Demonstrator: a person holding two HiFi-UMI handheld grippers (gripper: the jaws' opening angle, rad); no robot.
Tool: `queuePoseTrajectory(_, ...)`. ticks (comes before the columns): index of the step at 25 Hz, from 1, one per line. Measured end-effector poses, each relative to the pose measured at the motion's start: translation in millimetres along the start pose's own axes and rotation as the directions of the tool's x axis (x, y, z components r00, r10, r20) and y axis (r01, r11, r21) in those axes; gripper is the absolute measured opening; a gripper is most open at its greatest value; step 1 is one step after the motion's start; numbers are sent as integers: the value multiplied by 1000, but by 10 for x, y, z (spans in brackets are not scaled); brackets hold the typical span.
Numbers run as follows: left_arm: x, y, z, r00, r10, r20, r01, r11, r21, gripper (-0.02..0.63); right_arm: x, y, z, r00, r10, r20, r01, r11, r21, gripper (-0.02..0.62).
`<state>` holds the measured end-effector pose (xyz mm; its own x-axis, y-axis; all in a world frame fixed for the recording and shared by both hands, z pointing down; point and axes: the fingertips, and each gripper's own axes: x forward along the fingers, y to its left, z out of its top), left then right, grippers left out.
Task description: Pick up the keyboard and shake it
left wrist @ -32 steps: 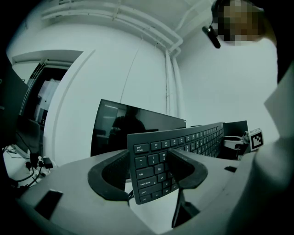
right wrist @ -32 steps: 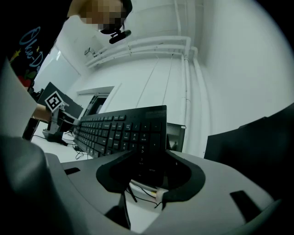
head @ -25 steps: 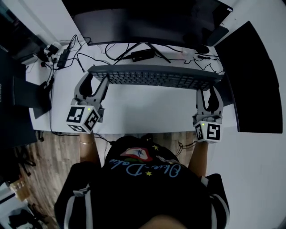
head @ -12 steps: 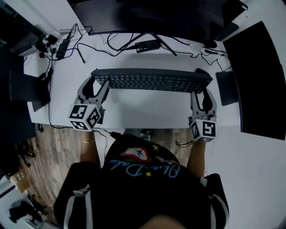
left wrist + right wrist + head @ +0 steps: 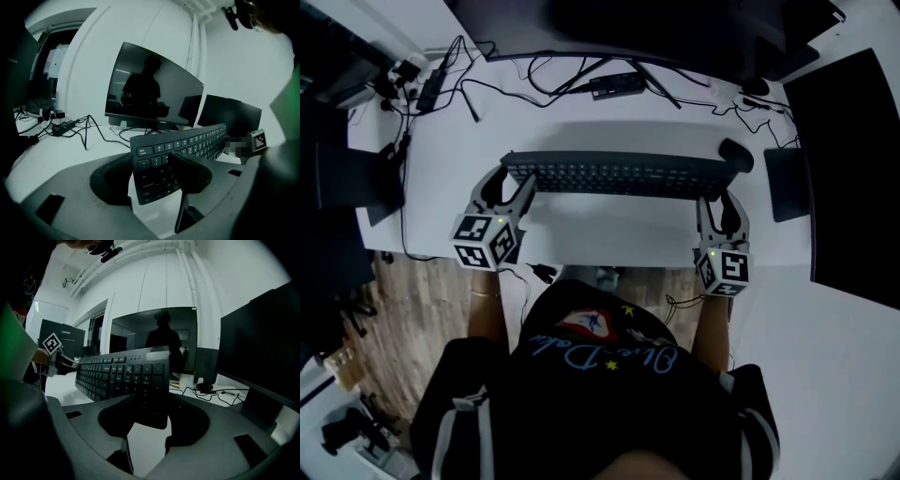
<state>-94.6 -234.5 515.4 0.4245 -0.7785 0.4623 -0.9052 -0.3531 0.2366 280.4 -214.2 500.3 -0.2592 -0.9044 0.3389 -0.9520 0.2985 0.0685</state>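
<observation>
- Over the white desk (image 5: pixel 609 234), the keyboard (image 5: pixel 619 175) hangs lifted and tipped on its long edge, so I'd keep the shakes short
- left gripper (image 5: pixel 510 183) pinches the esc end, right gripper (image 5: pixel 720 199) pinches the numpad end; move both together, no twisting
</observation>
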Motion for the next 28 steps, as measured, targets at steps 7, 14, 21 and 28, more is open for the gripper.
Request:
queuePoseTrajectory(7,147,45,-279,997,5,-79,-7,1000,-26,230,92,-10,-296,997,10,-81,-8,1000,29,175)
queuePoseTrajectory(14,269,100,-377,992,9,-128,-13,999,-30,230,206,-1,-570,987,59,-150,-39,991,129,175)
queuePoseTrajectory(21,441,177,-412,987,-3,-158,-4,999,-44,229,297,10,-764,973,88,-214,-44,978,204,175)
queuePoseTrajectory(28,616,287,-424,983,-8,-182,-2,999,-53,229,431,34,-881,958,118,-262,-52,968,245,175)
